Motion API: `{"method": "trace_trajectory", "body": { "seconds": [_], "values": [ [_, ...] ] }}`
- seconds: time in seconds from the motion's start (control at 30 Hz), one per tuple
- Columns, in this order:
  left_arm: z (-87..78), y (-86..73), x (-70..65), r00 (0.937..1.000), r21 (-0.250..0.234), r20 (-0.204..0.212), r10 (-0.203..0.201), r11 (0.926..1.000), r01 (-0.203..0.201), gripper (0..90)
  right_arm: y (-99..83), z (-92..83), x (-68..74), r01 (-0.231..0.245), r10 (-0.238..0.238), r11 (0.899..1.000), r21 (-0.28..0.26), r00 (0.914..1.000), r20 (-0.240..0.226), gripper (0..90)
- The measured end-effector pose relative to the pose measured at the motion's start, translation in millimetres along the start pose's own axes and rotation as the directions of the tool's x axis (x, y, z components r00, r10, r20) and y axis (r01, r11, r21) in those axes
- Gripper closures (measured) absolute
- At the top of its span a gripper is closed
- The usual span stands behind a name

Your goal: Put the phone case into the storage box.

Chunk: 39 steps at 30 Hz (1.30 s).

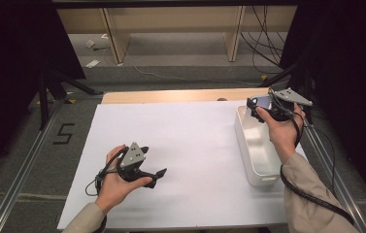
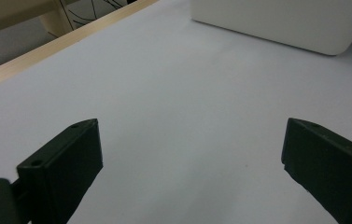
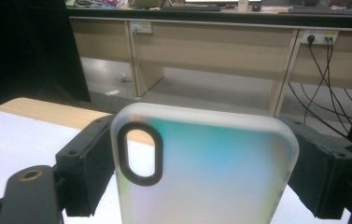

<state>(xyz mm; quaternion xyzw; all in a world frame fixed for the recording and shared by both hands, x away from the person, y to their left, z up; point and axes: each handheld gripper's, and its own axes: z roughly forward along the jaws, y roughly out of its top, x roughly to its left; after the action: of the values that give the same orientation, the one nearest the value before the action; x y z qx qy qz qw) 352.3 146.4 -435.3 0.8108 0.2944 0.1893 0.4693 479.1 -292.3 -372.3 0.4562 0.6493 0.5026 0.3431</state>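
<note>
A frosted, translucent phone case (image 3: pixel 206 172) with a black-ringed camera cutout stands between the jaws of my right gripper (image 3: pixel 201 168), which is shut on its two long sides. From above, the right gripper (image 1: pixel 263 106) hovers over the far end of a white rectangular bin (image 1: pixel 256 160), and the case (image 1: pixel 264 102) shows as a small bluish slab. My left gripper (image 1: pixel 155 175) rests low over the white table sheet (image 1: pixel 190 145) at the near left. Its jaws stand wide apart in the left gripper view, left gripper (image 2: pixel 192 163) with nothing between them.
The white bin (image 2: pixel 281 21) stands at the table's right side, and the inside I can see holds nothing. A wooden table edge (image 1: pixel 171 95) runs along the back. Beyond it are wooden furniture legs, a floor with cables (image 1: pixel 263 39) and dark stands at both sides.
</note>
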Motion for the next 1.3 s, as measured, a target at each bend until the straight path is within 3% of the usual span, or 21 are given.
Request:
{"method": "trace_trajectory", "body": {
  "seconds": [1.3],
  "values": [
    [0.1,0.1,-0.1,1.0000,-0.001,0.003,0.002,1.0000,-0.002,4.9,-0.2,13.8,-1.9,0.009,-0.009,1.000,0.007,0.9999,0.005,18.3]
  ]
}}
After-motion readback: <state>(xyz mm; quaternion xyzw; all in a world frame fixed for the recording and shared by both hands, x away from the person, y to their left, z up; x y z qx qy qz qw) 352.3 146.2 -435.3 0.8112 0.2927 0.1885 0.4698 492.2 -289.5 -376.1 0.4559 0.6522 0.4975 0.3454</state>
